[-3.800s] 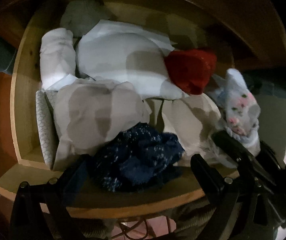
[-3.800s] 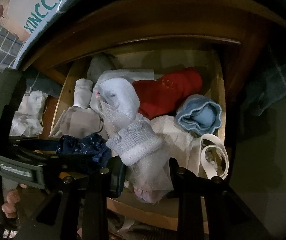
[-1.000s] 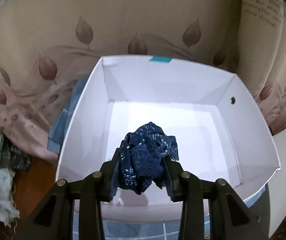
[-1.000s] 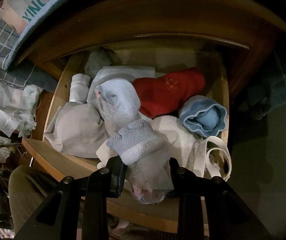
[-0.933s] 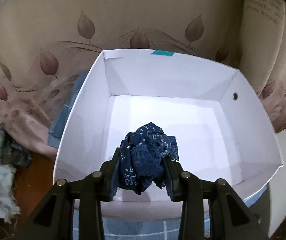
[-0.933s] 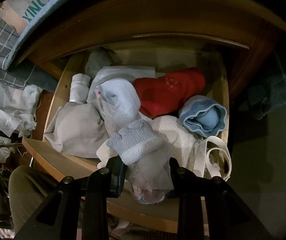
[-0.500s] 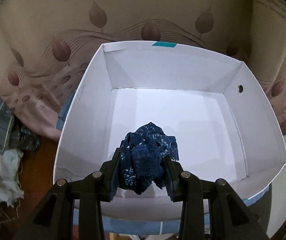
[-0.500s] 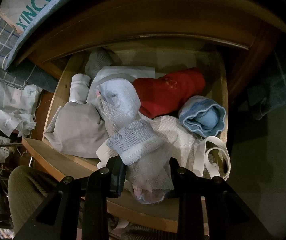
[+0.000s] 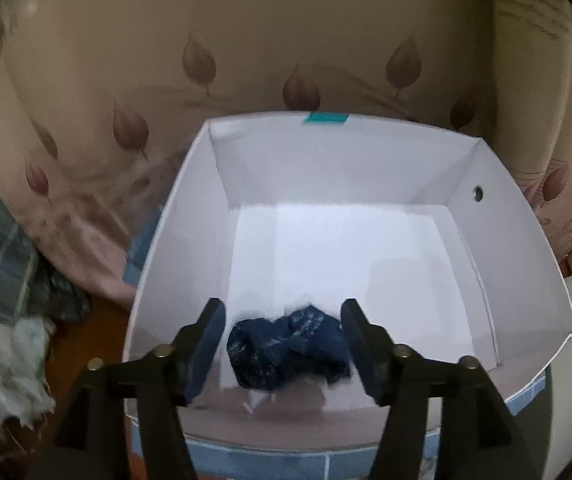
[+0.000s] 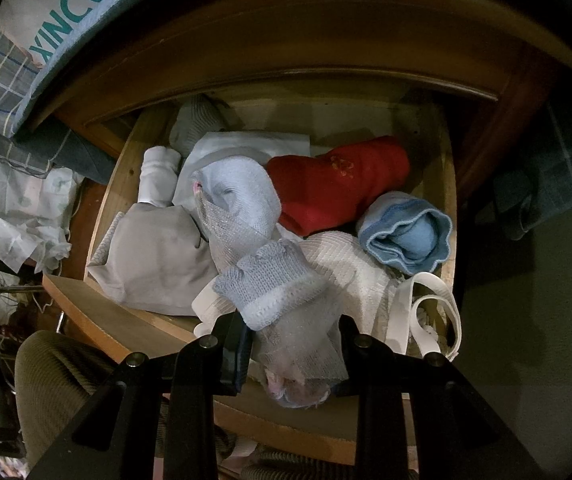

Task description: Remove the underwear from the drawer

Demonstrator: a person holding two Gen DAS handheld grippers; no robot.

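Fingers (image 10: 226, 344) below teal "XINCC" lettering (image 10: 82, 12)

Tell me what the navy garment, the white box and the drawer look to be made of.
Navy garment: soft lace-like fabric, judging by its pale speckled pattern and crumpled folds. White box: probably matte cardboard; thin flat walls, creased corners, a punched hole. Drawer: light wood or wood-look board, smooth finish, faint grain.

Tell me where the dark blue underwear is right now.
In the left wrist view, the dark blue underwear lies on the floor of the white box, near its front wall, between the opening fingers of the left gripper, which no longer press it.
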